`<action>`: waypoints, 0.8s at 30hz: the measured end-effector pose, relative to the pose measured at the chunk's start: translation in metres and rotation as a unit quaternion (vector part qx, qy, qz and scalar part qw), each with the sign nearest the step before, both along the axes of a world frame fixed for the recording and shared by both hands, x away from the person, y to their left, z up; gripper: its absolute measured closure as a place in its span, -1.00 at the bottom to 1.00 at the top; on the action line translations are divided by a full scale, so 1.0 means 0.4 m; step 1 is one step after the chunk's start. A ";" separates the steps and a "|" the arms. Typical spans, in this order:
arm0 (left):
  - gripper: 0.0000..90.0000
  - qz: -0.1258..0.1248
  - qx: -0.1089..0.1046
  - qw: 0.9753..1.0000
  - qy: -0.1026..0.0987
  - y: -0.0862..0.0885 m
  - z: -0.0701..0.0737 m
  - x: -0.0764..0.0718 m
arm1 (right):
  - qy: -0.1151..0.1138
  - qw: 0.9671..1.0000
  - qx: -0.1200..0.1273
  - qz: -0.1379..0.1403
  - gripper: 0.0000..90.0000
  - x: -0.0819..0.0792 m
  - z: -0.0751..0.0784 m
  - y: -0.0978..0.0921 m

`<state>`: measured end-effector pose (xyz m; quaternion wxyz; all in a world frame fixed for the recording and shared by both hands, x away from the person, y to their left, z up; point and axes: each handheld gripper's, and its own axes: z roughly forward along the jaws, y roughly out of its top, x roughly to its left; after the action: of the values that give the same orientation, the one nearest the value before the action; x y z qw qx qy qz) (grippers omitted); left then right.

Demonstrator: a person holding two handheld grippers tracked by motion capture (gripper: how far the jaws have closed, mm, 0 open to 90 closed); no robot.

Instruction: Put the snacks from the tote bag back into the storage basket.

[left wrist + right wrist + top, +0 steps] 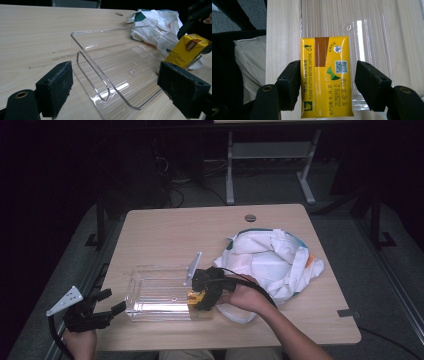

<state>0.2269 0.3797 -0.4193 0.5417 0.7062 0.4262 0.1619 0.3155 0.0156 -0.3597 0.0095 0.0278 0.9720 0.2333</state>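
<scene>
Your right tongs [199, 296] sit at the right end of the clear plastic tray [159, 292], with the yellow drink carton [196, 297] between their black pads. In the right gripper view the carton [326, 75] stands between the two jaws: the left pad [290, 83] touches its side, while a thin strip of light shows between the carton and the right pad [372, 82], so you cannot tell from here whether the grip is firm or just slackened. The carton's printed face with the date stamp and the square code faces that camera, and the ribbed floor of the tray [367, 30] lies behind it.

In the left gripper view the carton [186, 50] is tilted at the tray's far right end, seen through the clear wall, with your right tongs [197, 15] above it.

Your left tongs [107, 304] hang at the left edge of the desk [165, 232], just beside the tray's left end and not touching it. Their jaws stand wide apart and hold nothing; the tray [112, 72] shows between them.

A crumpled white cloth bag [272, 260] with a teal rim lies on the desk to the right of the tray, close behind your right hand [245, 295].
</scene>
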 end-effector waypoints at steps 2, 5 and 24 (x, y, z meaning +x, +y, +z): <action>-0.72 0.000 0.000 1.000 0.000 0.000 0.000 0.000 | -0.001 1.000 0.001 0.002 -0.17 0.000 0.001 -0.001; -0.72 0.000 0.000 1.000 0.000 0.000 0.000 0.000 | 0.002 1.000 0.003 -0.002 -0.21 0.000 0.005 -0.002; -0.72 0.000 0.001 1.000 0.000 0.001 0.000 0.000 | 0.002 1.000 0.015 -0.004 -0.28 0.000 0.056 -0.018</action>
<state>0.2268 0.3799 -0.4193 0.5411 0.7066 0.4262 0.1623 0.3154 0.0083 -0.3372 0.0079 0.0323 0.9684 0.2473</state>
